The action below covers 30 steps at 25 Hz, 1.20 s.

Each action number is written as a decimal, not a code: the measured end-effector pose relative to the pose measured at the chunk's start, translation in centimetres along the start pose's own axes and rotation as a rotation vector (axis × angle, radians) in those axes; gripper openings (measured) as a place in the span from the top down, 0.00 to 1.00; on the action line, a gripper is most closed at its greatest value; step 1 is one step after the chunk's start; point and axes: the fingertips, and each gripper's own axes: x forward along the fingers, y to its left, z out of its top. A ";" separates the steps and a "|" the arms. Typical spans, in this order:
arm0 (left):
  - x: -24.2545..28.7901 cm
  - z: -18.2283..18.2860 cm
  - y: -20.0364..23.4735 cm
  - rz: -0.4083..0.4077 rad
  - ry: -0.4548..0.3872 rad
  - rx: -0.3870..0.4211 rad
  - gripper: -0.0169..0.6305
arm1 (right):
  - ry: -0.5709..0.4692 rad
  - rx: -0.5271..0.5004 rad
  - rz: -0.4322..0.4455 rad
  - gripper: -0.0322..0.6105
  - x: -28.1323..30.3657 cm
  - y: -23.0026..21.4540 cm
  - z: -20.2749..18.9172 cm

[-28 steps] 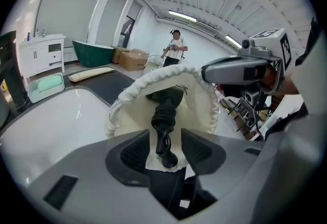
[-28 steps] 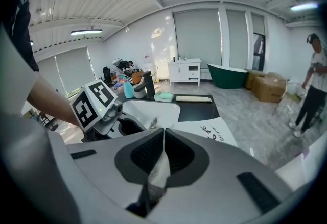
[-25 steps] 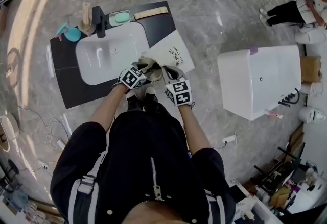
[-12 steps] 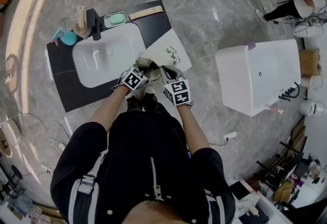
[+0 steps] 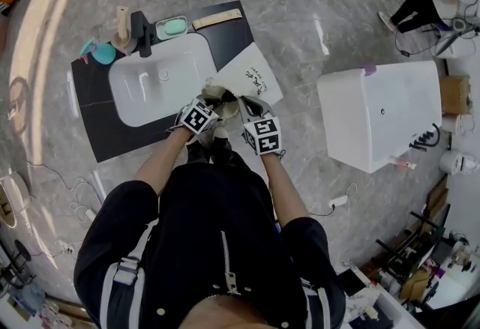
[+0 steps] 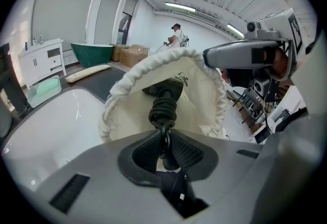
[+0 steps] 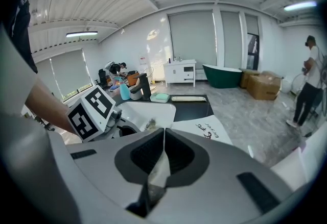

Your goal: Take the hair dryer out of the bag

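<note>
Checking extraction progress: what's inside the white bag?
A coiled black cord and the dark end of the hair dryer show in the bag mouth. The left gripper, jaws just closing, pinches the cord. The dryer's body is hidden by fabric.

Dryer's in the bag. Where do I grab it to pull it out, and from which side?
Grip the coiled cord, coming in through the bag's open mouth: the bundle sticks out toward you, while the dryer sits deeper, ringed by cloth. The left gripper has just been closing with a cord loop between its jaws; the right gripper pinches the bag's cloth.
</note>
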 end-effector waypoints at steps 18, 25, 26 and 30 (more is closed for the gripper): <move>-2.8 -0.7 -0.4 0.010 -0.035 -0.032 0.86 | 0.016 -0.024 0.012 0.92 0.6 0.5 -0.4; -3.9 -1.4 -0.4 0.014 -0.040 -0.048 0.86 | 0.014 -0.023 0.017 0.92 0.8 0.7 -0.2; -4.1 -1.6 -0.4 0.017 -0.041 -0.050 0.86 | 0.014 -0.023 0.018 0.92 0.8 0.7 -0.3; -4.8 -2.5 -0.3 0.024 -0.032 -0.062 0.87 | 0.015 -0.021 0.023 0.92 0.9 0.8 -0.5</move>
